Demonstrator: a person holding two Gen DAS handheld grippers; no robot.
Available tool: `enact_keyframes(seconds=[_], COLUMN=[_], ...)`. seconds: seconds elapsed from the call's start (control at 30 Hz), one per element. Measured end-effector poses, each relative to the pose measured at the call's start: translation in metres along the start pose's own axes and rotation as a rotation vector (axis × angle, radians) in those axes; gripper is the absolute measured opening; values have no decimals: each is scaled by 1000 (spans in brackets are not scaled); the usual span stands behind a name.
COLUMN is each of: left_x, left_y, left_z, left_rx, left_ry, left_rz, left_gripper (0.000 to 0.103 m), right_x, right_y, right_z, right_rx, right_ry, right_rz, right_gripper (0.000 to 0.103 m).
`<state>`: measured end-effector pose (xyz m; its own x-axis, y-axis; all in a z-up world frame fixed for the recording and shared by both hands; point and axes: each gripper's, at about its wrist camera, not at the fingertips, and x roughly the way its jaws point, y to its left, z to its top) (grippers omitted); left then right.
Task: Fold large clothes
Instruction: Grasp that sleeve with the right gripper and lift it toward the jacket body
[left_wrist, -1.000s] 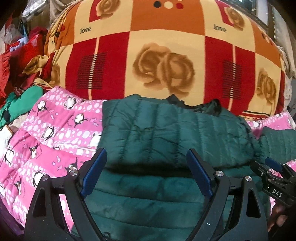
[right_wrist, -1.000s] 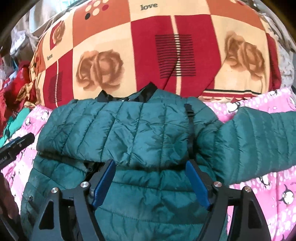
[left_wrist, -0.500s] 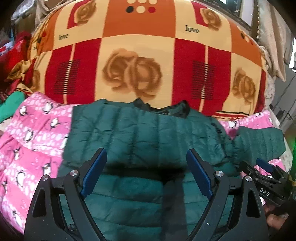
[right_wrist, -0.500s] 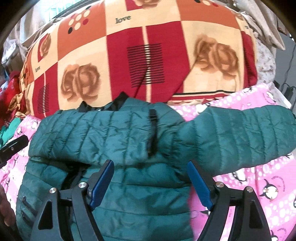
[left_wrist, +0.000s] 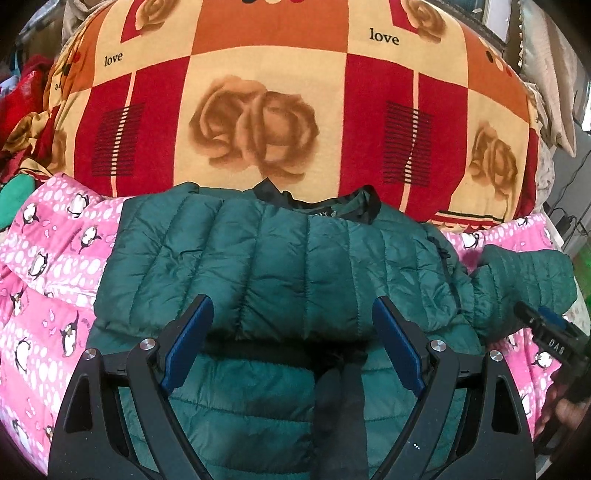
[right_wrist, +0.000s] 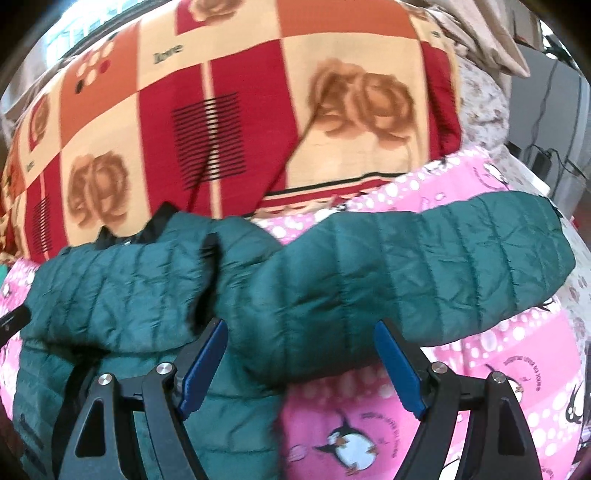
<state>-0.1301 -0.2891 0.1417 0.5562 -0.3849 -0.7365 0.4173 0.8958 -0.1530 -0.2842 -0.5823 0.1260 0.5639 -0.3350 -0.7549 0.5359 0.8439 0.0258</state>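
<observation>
Here the green puffer jacket (left_wrist: 280, 266) lies flat on the pink penguin-print blanket (left_wrist: 48, 280), collar (left_wrist: 325, 199) pointing toward the big red and orange rose-patterned bedding (left_wrist: 258, 110) that rises just beyond it. One sleeve is folded across the jacket's chest, its lower edge forming a straight fold line over the body; the other sleeve (right_wrist: 424, 273) stretches out sideways from the jacket onto the pink blanket, cuff at the far right. The left gripper (left_wrist: 291, 343) hangs over the jacket's middle, just below the folded sleeve's edge, its jaws spread wide with blue pads (left_wrist: 184, 343) on either side and nothing between them but the fabric beneath; whether the tips touch the cloth cannot be told. The right gripper (right_wrist: 301, 362) sits over the root of the outstretched sleeve, jaws equally wide apart, holding nothing, one finger above the jacket's side and the other above the blanket. In the left wrist view the right gripper shows at the jacket's right edge, near the sleeve. Bare pink blanket runs on both sides of the jacket and past the cuff. Left of the jacket, red and green clothes (left_wrist: 18, 110) are heaped at the blanket's edge; right of it, cables (right_wrist: 546, 155) trail beyond the bed.
</observation>
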Motion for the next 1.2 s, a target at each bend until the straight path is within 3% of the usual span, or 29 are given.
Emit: enact_keyframes(seconds=[0.57, 1.2], left_x=[27, 33], left_y=[7, 25], left_z=[-1, -6], left_rx=[-6, -32], left_ry=[37, 36], left_rz=[27, 47], left_gripper=[88, 88], right_x=[33, 37], right_y=[-64, -125], right_z=[6, 8], right_rx=[90, 160], right_ry=[39, 36], right_rz=[-102, -214], right_gripper=[80, 80])
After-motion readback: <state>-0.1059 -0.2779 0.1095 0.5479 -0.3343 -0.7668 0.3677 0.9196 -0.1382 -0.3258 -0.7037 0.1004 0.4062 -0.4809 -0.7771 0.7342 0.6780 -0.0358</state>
